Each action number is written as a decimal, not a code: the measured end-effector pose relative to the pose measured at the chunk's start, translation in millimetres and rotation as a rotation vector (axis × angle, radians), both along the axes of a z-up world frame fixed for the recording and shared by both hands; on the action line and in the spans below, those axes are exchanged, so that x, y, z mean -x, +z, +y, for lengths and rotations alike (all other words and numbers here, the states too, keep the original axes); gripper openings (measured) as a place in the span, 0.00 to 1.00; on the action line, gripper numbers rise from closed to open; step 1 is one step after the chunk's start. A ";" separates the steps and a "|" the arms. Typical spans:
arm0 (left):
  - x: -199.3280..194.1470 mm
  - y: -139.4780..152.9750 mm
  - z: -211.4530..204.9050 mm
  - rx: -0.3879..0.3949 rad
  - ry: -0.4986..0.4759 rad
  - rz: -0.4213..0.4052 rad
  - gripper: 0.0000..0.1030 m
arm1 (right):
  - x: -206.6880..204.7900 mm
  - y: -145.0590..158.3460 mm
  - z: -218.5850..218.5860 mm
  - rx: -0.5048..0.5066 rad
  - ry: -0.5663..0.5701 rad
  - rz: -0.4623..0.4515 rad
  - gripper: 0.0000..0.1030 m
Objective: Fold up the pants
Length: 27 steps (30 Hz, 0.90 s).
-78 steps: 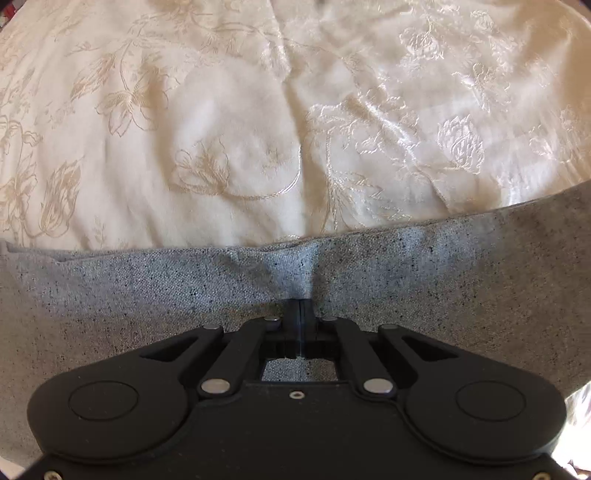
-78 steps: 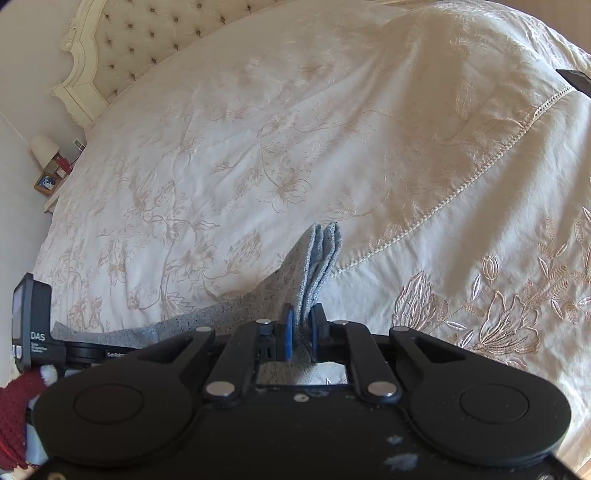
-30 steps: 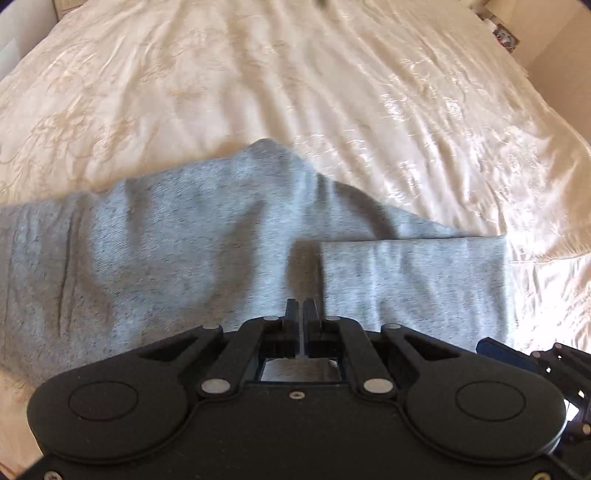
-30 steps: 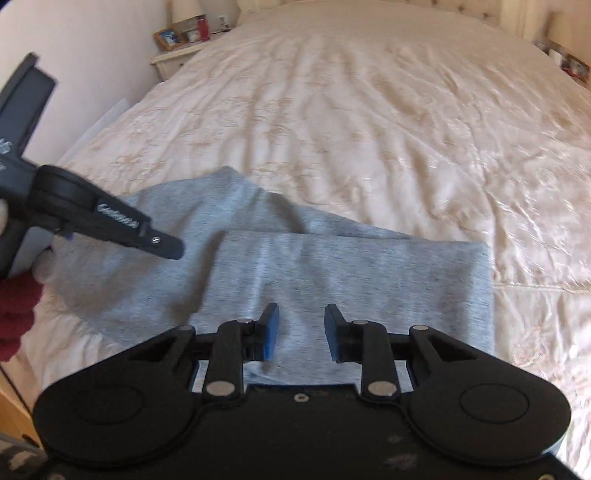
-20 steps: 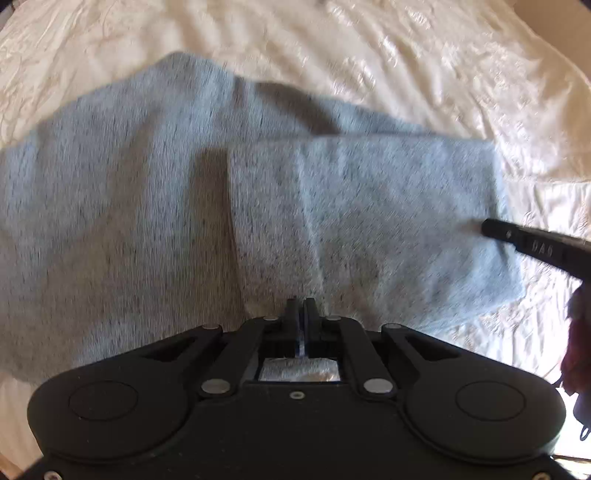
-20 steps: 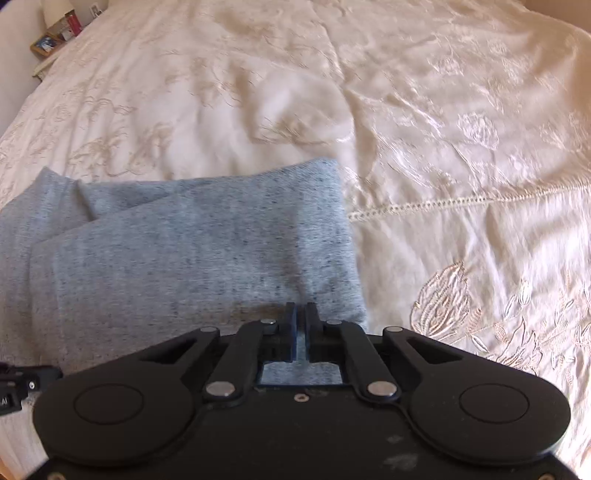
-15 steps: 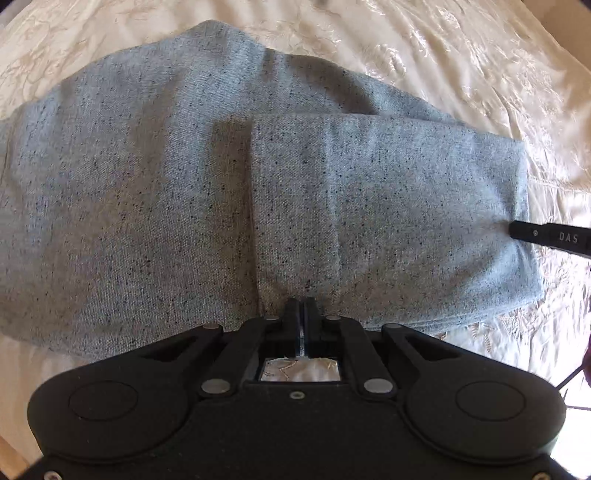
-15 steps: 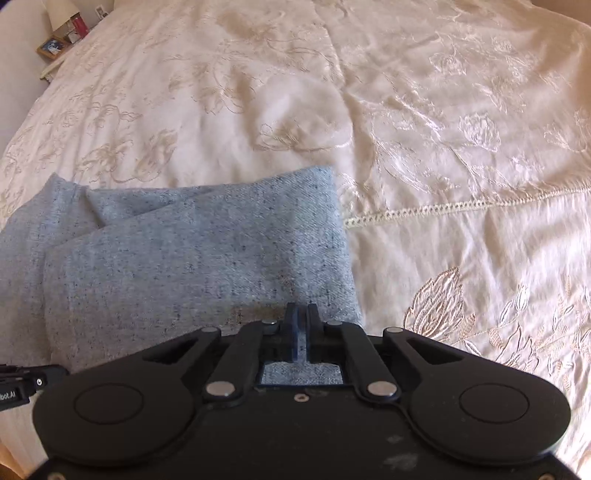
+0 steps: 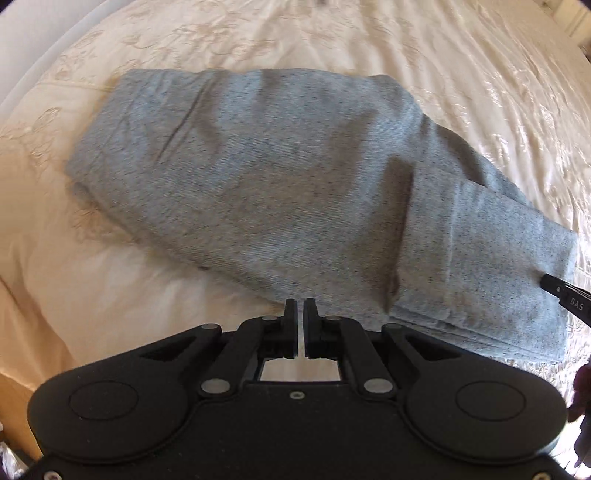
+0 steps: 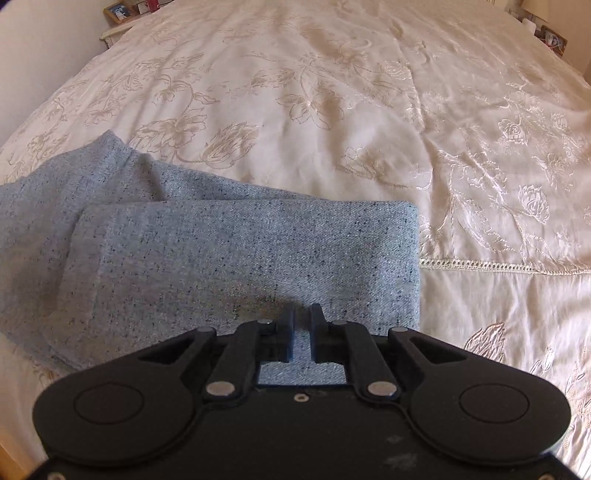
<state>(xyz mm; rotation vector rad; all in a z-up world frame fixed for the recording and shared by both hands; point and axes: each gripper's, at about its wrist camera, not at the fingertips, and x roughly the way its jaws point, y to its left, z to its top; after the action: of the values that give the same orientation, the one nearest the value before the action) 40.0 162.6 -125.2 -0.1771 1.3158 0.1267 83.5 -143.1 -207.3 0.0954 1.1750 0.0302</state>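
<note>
The grey speckled pants point(image 9: 295, 177) lie folded on the cream embroidered bedspread point(image 9: 110, 280), the legs doubled back over the upper part. They also show in the right wrist view point(image 10: 236, 258). My left gripper point(image 9: 300, 317) is almost shut and empty, just off the near edge of the pants. My right gripper point(image 10: 303, 325) stands slightly open over the folded leg end, with cloth showing in the gap but not pinched. The tip of my right gripper point(image 9: 565, 295) shows at the right edge of the left wrist view.
The bedspread point(image 10: 369, 110) stretches far ahead, with a lace seam point(image 10: 498, 266) to the right of the pants. A bedside table point(image 10: 122, 14) with picture frames stands at the far left, and another set of frames point(image 10: 550, 37) at the far right.
Both grippers let go of the pants and loosened a little. The left gripper pulled back and swung left, so the whole folded stack now shows; the right one stays over the leg end.
</note>
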 end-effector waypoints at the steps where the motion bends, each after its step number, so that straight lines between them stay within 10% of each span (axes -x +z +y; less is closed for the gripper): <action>1: 3.4 1.8 9.9 0.000 0.017 -0.004 0.11 | 0.5 2.2 1.9 -0.031 0.005 0.020 0.12; 12: 0.9 5.2 95.7 -0.040 0.111 -0.053 0.11 | 10.5 37.6 94.9 -0.202 0.089 -0.014 0.09; 27: -33.2 -11.4 189.9 0.082 -0.014 -0.073 0.29 | 4.7 -4.3 203.5 -0.084 -0.039 0.126 0.09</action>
<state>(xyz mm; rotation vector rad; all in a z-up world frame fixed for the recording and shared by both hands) 73.2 352.5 -136.6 -0.2404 1.2500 0.0542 78.8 60.4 -211.7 0.1966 1.2974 0.0400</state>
